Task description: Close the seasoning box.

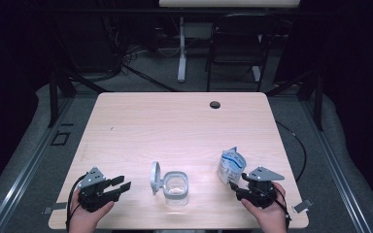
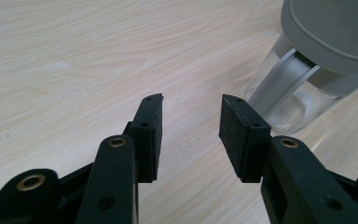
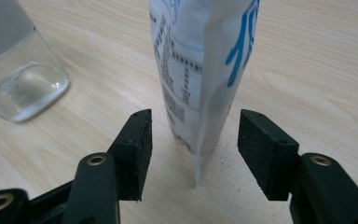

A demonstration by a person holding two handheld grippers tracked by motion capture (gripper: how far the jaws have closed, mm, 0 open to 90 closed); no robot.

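Two tongs stand wide, holding nothing. Right gripper [image 3: 193, 140] should squeeze the white-and-blue paper pouch [image 3: 200, 70] (standing right of the clear square jar [image 1: 176, 187]) gently, low down; left gripper [image 2: 191, 126] waits left of the jar.

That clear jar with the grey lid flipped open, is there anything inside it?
The clear jar looks empty: through its glass walls you see only the wooden table. Its grey lid stands open at the side. The spot right behind that lid is hidden.

A jar [image 1: 176, 186] stands on the table [image 1: 175, 121] near the front edge, its open lid [image 1: 155, 177] on its left. A pouch [image 1: 231, 165] stands upright to its right, apart. A grommet [image 1: 215, 104] sits near the back edge.
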